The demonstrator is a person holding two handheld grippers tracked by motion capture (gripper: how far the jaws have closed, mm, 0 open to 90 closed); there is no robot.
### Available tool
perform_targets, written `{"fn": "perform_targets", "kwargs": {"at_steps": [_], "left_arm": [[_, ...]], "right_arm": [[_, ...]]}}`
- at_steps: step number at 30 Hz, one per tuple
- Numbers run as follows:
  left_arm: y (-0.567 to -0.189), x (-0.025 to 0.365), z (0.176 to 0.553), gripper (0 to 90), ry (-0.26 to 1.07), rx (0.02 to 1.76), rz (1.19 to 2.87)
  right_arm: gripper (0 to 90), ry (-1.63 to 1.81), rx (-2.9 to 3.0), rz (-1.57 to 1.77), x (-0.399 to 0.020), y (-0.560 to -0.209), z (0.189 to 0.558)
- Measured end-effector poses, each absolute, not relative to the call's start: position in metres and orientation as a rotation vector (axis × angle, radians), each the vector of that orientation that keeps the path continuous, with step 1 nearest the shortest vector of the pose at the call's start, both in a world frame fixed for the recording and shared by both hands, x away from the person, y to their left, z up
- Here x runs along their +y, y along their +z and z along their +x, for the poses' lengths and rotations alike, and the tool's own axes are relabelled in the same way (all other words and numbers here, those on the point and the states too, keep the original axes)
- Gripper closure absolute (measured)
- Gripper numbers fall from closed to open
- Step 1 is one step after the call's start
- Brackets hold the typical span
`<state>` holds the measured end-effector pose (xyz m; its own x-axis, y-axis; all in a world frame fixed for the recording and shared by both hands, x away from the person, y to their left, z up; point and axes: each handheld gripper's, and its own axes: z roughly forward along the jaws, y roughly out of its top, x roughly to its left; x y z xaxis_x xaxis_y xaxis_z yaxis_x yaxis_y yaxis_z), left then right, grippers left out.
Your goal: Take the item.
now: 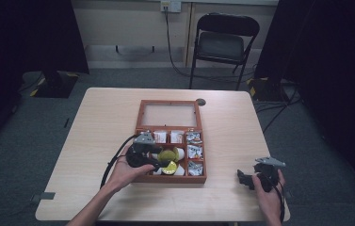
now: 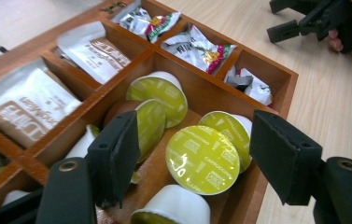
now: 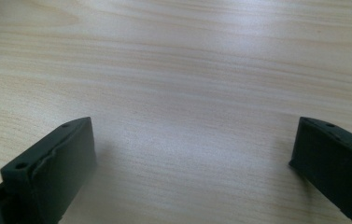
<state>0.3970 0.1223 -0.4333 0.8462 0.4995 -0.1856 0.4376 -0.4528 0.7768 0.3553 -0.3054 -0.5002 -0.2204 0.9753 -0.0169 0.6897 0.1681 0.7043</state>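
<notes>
Nearest, my left gripper (image 2: 197,158) hangs released over the box's near-middle compartment, jaws straddling a green-lidded capsule (image 2: 202,159), likely to lift it | right gripper (image 1: 253,178) released, parked near the counter's (image 3: 173,70) near-right corner, out of the way | wooden box (image 1: 142,109) mid-counter, lid open.

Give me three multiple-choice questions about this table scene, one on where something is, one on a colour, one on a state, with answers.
1. Where is the left gripper?
A. over the wooden box
B. on the chair
C. on the floor

2. What colour are the lids of the coffee capsules?
A. red
B. yellow-green
C. blue

3. How is the right gripper set?
A. shut on a packet
B. shut on nothing
C. open over bare table

Answers: 1 A, it hangs over the capsule compartment; 2 B, the foil tops show yellow-green; 3 C, its jaws stand wide apart.
</notes>
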Motion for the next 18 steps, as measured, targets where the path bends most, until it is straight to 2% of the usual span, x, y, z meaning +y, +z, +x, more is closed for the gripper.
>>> {"fn": "perform_targets", "kwargs": {"at_steps": [6, 18], "left_arm": [[-0.439, 0.116, 0.398, 36.1, 0.086, 0.693, 2.142], [-0.451, 0.105, 0.396, 31.6, 0.080, 0.690, 2.195]], "right_arm": [[0.0, 0.799, 1.978, 1.570, -0.305, -0.500, 0.355], [0.0, 0.799, 1.978, 1.570, -0.305, -0.500, 0.355]]}}
